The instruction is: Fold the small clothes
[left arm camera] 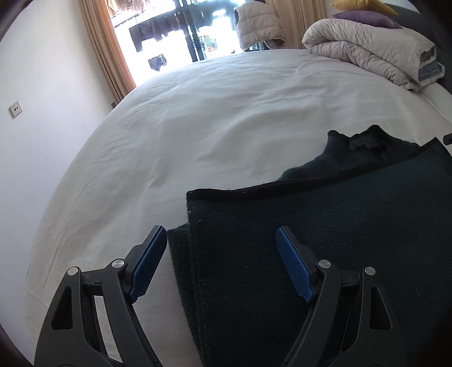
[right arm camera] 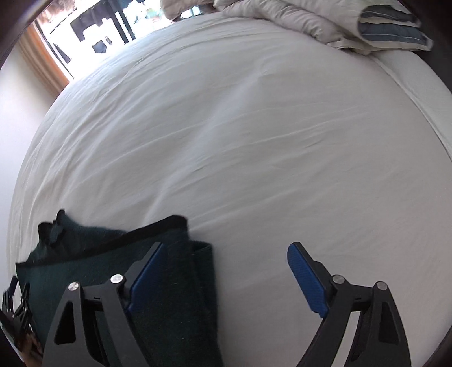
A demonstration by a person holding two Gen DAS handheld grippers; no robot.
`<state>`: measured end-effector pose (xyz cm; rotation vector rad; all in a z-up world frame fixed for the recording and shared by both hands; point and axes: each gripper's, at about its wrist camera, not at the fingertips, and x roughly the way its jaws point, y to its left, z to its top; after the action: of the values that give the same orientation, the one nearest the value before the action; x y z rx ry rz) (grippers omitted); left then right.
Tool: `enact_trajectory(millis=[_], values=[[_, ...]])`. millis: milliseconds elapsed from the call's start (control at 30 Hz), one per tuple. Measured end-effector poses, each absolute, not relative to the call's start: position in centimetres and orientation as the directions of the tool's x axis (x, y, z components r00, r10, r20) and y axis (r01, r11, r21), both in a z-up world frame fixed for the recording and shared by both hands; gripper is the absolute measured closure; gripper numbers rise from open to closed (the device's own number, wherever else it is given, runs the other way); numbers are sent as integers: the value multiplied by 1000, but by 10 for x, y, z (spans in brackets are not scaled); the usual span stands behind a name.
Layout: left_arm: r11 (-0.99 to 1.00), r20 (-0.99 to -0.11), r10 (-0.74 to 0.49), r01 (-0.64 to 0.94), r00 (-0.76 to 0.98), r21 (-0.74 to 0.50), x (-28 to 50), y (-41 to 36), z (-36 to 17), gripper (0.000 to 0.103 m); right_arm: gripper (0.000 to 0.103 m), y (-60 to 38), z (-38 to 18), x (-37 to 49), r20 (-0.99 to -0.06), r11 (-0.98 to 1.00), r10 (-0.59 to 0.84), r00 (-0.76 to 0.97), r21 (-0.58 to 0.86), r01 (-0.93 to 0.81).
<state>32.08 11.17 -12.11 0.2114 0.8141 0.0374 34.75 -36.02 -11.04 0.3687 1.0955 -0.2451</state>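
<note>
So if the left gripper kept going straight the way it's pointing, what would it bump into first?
Probably the folded dark green sweater. The left gripper is open and points down at the sweater's left edge, with the white bed sheet just beside it. Depth is hard to judge here.

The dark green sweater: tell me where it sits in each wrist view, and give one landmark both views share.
Left wrist view: the dark green sweater fills the lower right, its collar toward the upper right, lying on the white bed sheet.
Right wrist view: the sweater sits at the lower left, partly behind the left finger.
Shared landmark: the rolled-up duvet at the bed's far right.
</note>
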Motion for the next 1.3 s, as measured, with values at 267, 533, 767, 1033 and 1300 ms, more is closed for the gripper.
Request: enact_trajectory(millis=[267, 533, 767, 1033, 1300], values=[[997, -663, 51, -76, 747, -10, 285, 163, -91, 24, 25, -273, -101, 288, -708, 858, 428, 563, 513, -7], [998, -684, -59, 19, 727, -66, 278, 163, -88, 24, 53, -310, -139, 267, -728, 824, 367, 578, 544, 162], [991, -723, -44, 124, 690, 58, 295, 115, -99, 24, 41, -280, -115, 252, -621, 811, 433, 654, 585, 18], [996, -763, 92, -48, 640, 79, 300, 159, -126, 22, 70, -321, -150, 238, -653, 762, 304, 694, 603, 233], [999, -700, 47, -39, 713, 28, 232, 140, -51, 24, 30, -246, -64, 212, -808, 741, 282, 518, 527, 418]])
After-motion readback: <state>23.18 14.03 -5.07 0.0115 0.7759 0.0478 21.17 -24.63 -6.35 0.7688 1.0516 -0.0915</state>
